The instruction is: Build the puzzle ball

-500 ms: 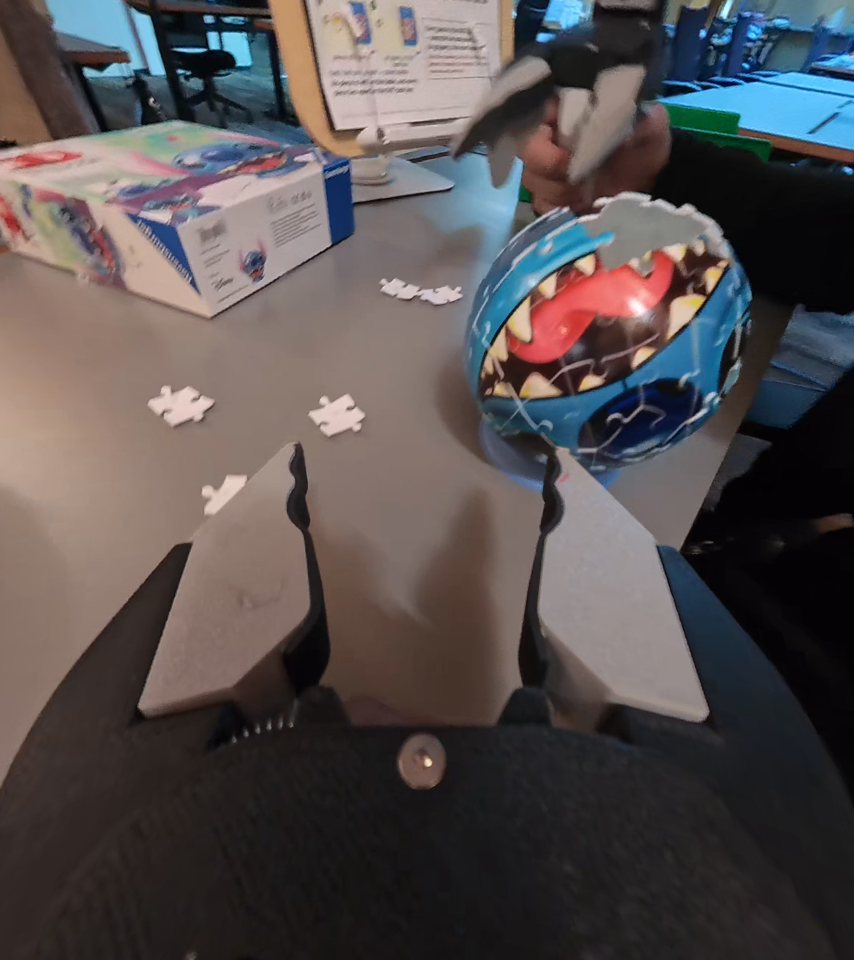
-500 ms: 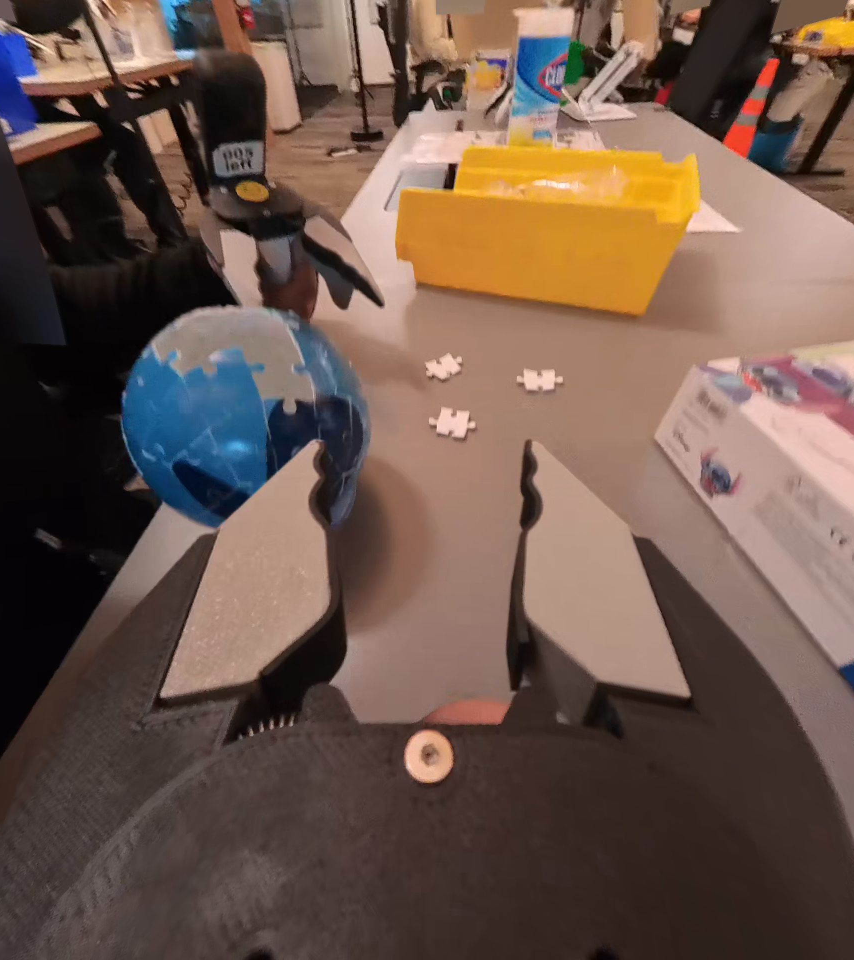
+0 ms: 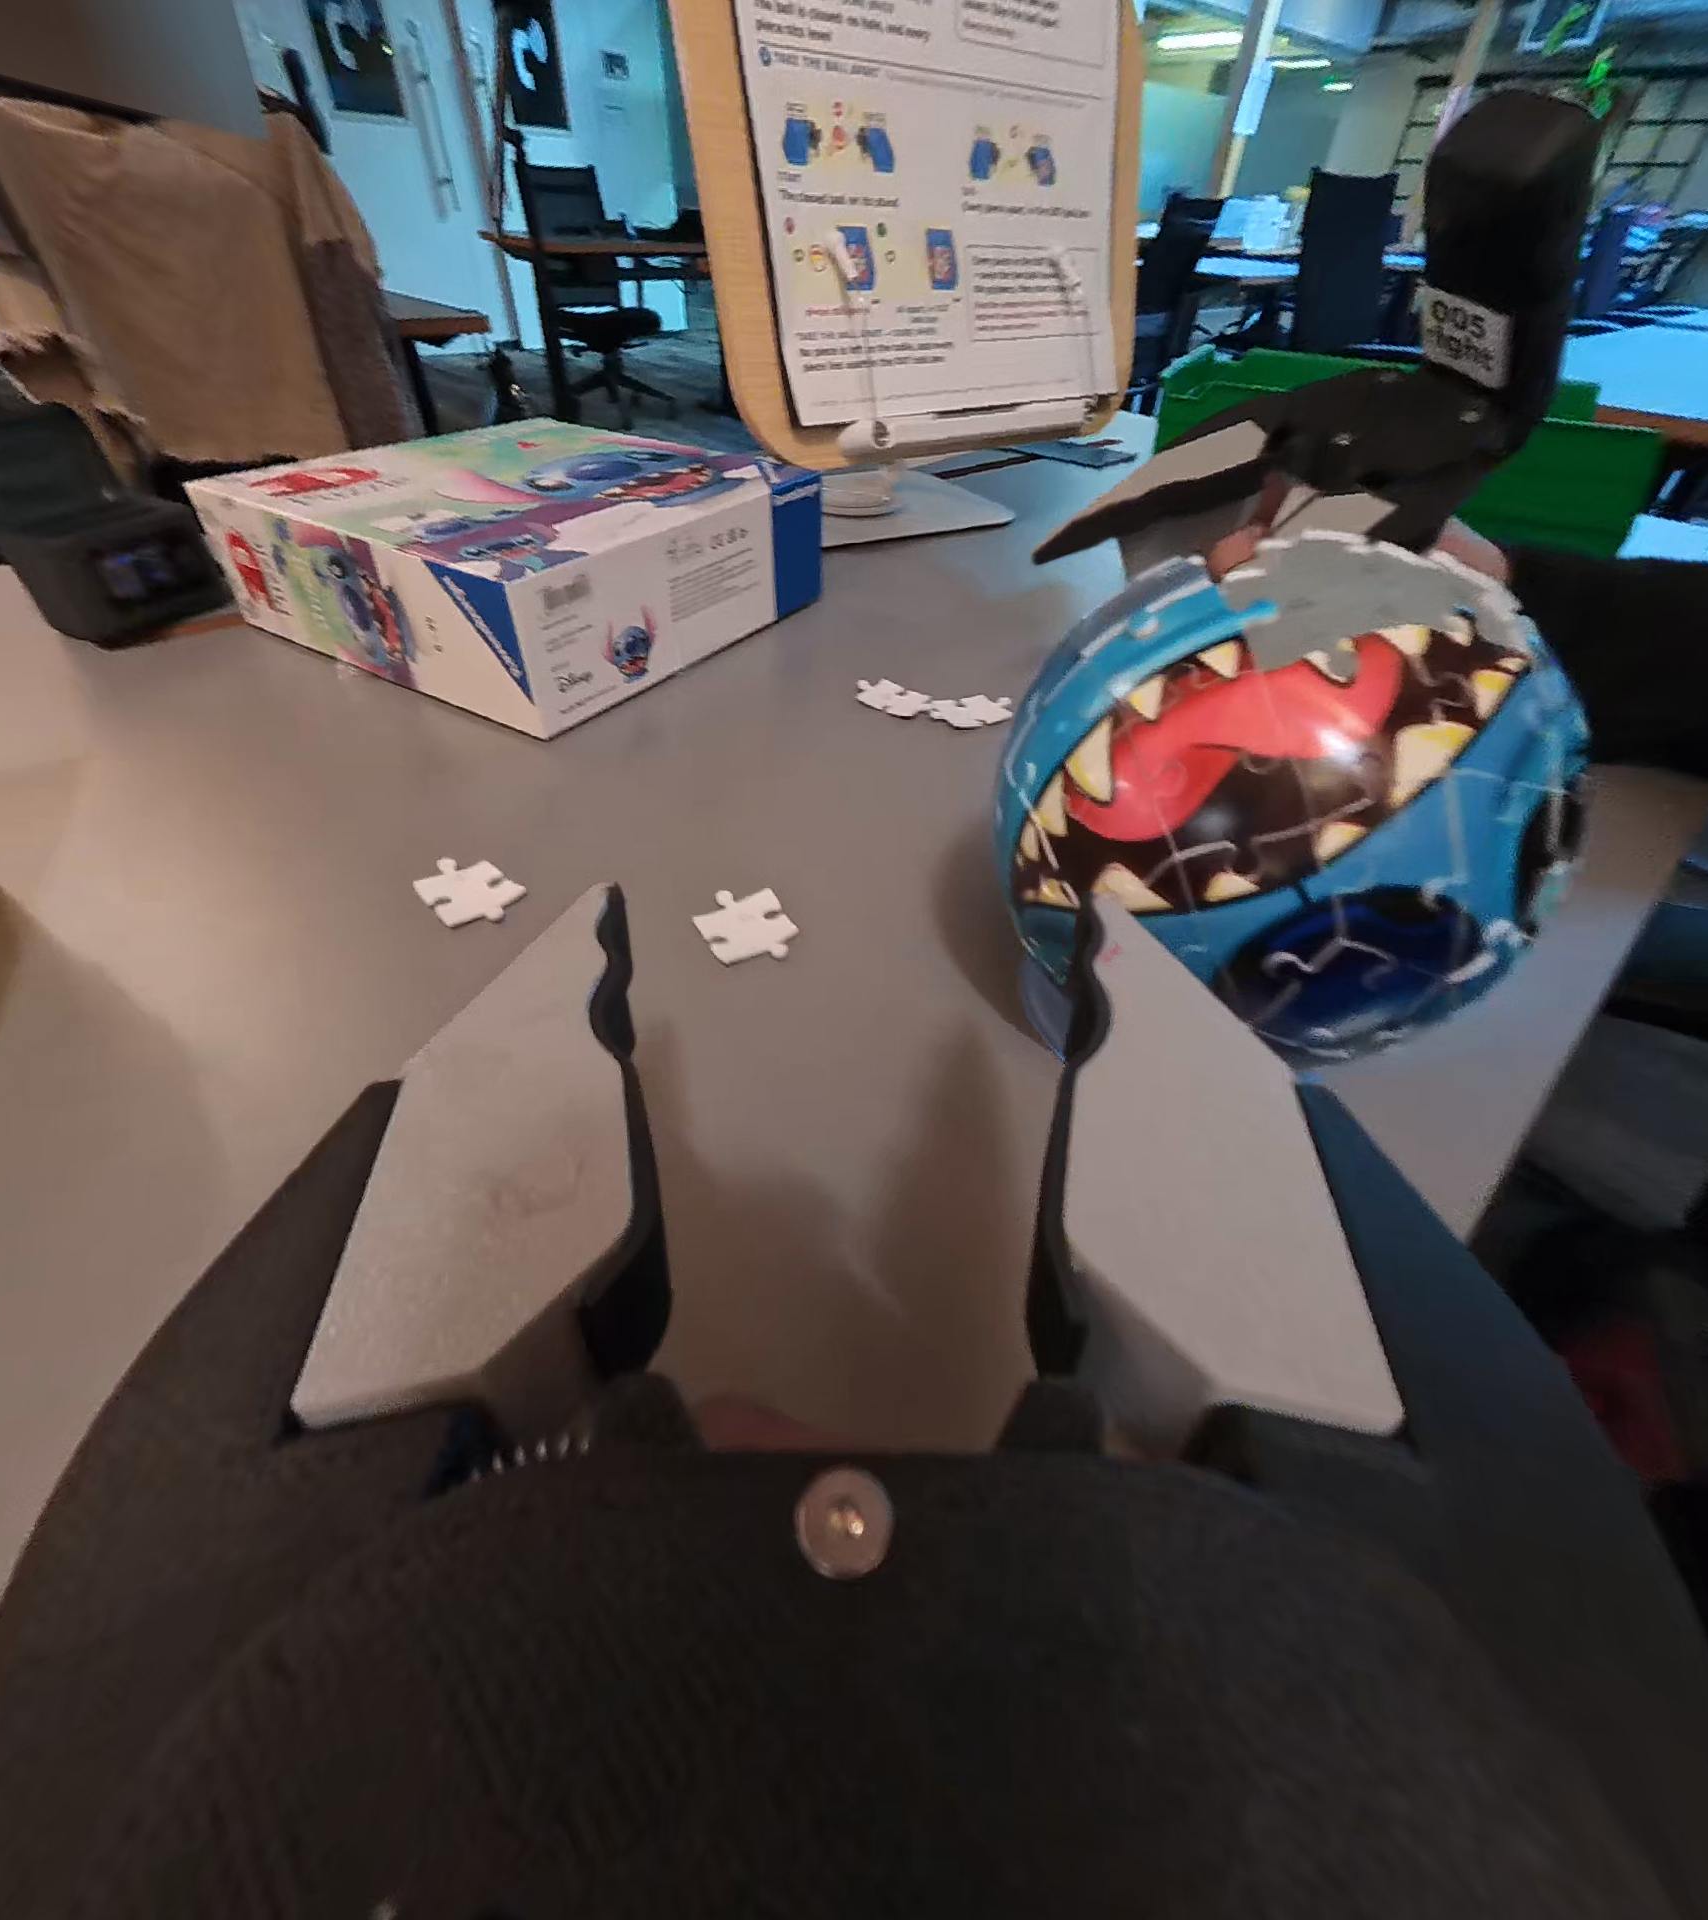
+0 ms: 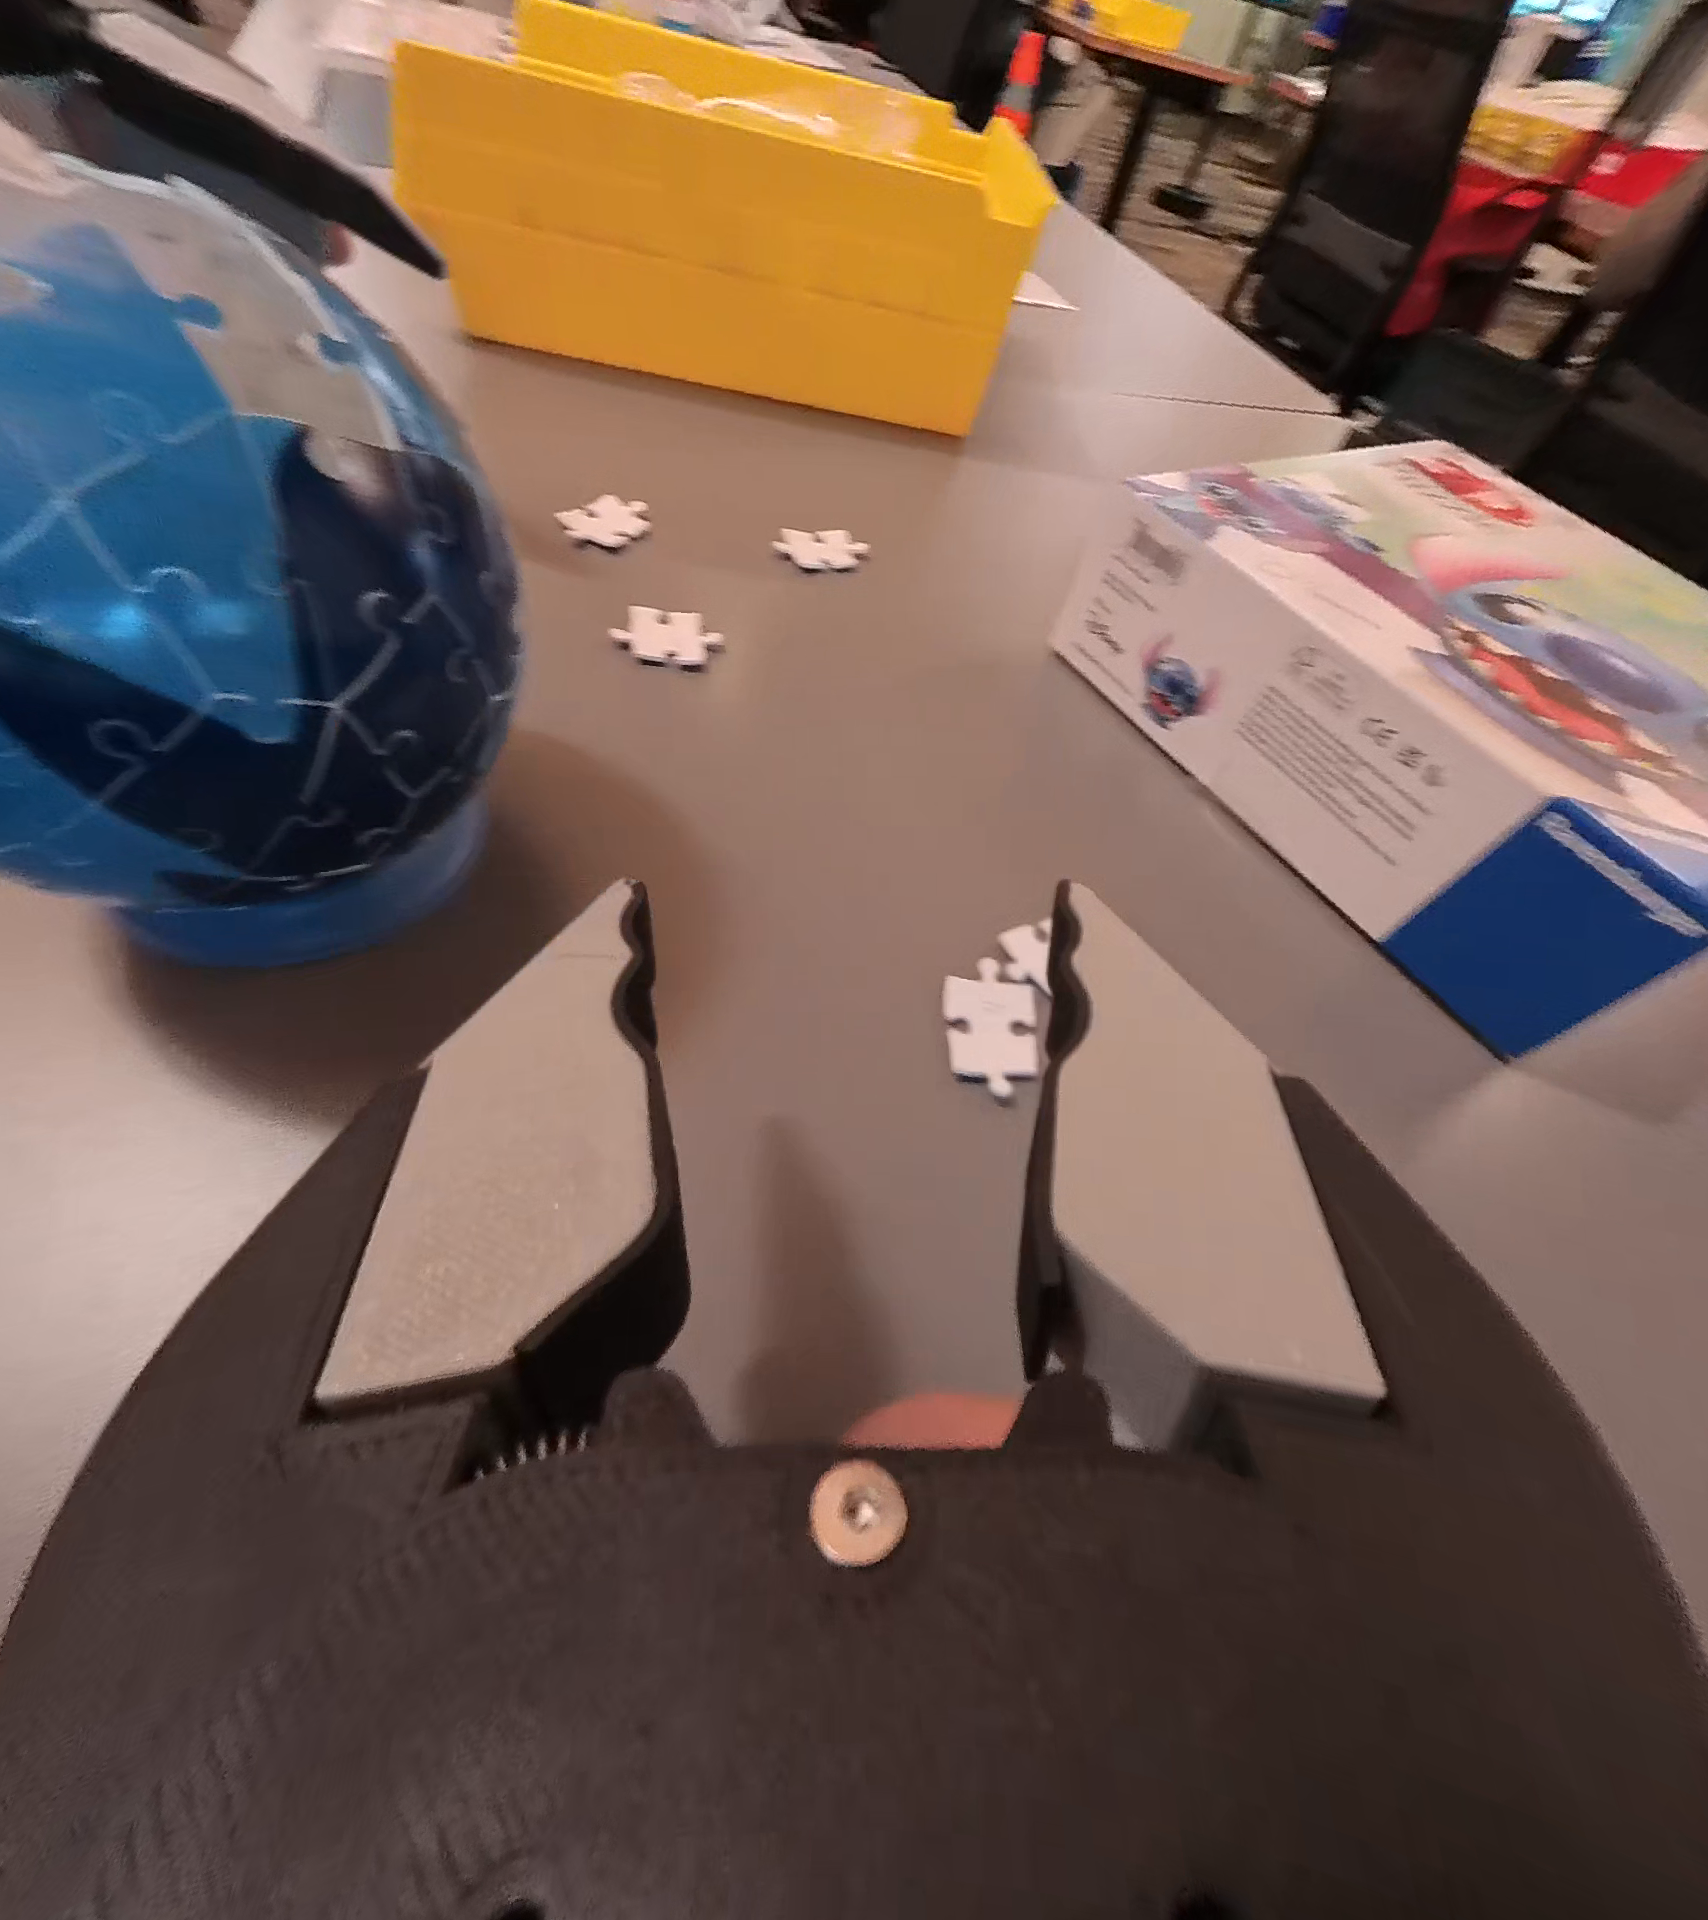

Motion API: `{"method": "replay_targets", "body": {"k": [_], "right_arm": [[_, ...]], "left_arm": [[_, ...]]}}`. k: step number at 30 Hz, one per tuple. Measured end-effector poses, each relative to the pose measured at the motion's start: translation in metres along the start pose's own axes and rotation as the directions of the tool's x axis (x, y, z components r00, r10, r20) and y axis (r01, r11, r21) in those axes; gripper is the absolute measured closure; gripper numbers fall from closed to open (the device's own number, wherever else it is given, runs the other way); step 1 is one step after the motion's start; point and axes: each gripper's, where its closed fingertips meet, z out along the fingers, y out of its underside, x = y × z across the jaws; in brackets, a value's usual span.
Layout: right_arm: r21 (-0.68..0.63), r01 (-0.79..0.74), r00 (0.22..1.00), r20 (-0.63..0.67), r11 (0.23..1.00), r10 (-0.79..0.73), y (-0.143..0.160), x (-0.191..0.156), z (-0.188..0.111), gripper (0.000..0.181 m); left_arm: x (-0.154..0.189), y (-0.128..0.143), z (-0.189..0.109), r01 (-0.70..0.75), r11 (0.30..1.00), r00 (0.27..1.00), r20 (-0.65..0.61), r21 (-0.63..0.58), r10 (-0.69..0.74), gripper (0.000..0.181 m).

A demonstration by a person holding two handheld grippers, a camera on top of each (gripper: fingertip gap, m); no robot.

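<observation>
Ball (image 3: pixel 1286 810) sits on a blue base (image 4: pixel 310 904) near the desk (image 3: pixel 206 831) edge, which runs just right of it in the left wrist view. Blue shell with a toothed red mouth; top cap of pale pieces, jagged rim. Left gripper (image 3: pixel 850 925): fingers wide, empty, right finger tip (image 3: pixel 1089 935) in front of the ball's lower side; contact unclear. Right gripper (image 4: pixel 845 904): fingers wide, empty, low over the desk, a white piece (image 4: pixel 990 1023) beside its right finger. Bare grey desk lies between ball and box (image 4: pixel 1452 707). Three loose pieces (image 4: pixel 668 636) beyond, then a yellow bin (image 4: pixel 725 260). Instruction stand (image 3: pixel 933 208) behind; office tables and chairs further off.
</observation>
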Motion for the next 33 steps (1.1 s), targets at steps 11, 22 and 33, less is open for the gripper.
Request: {"method": "replay_targets", "body": {"k": [11,22,33], "right_arm": [[-0.029,-0.141,0.979,-0.153,0.99,0.135,0.018,0.041,-0.003,0.111],[-0.049,-0.148,0.979,-0.151,0.988,0.14,0.022,0.059,0.007,0.112],[-0.003,-0.156,0.987,-0.028,0.988,0.156,0.017,0.05,0.002,0.116]], "left_arm": [[-0.059,-0.016,0.022,-0.002,0.997,0.983,0.182,0.079,-0.013,0.103],[-0.049,-0.025,0.031,-0.014,0.991,0.999,0.053,0.136,0.007,0.108],[-0.038,-0.025,0.032,-0.018,0.99,1.0,-0.004,0.138,0.018,0.105]]}}
